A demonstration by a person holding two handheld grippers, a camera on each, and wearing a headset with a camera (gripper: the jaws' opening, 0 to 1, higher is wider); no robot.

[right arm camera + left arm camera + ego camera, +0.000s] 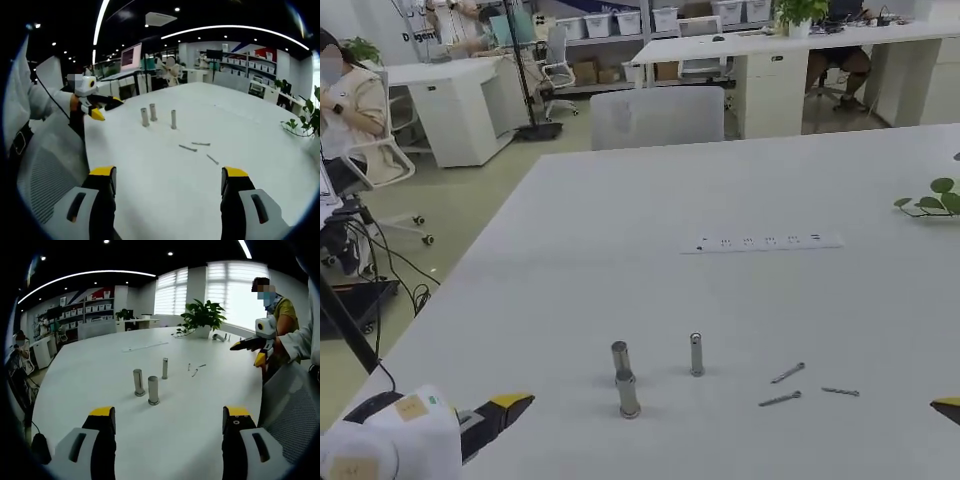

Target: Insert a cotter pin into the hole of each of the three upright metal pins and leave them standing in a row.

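White desk (620,250) carries 3 silver cylindrical metal pins, all upright, near its front middle. In the head view the near pin (628,394) stands just in front of the far-left pin (619,358), and the 2 look close to touching. The right pin (696,354) stands apart to their right. The 3 form a loose cluster, not a straight line.

3 thin metal cotter pins lie flat and loose on the desk, right of the upright pins: far cotter pin (787,373), near cotter pin (780,399), right cotter pin (840,391). None touches an upright pin.

Left gripper (169,421) sits at the near-left corner of the desk, well apart from the pins. Its yellow-tipped fingers (102,419) are spread wide with nothing between them.

Right gripper (168,176) is at the near right, and its fingers (234,176) are also spread wide and empty. In its view the cotter pins lie between it and the upright pins.

White power strip (760,242) lies farther back on the desk. Green potted plant (202,317) stands at the far right of the desk. Grey chair (658,117) is at the far edge.
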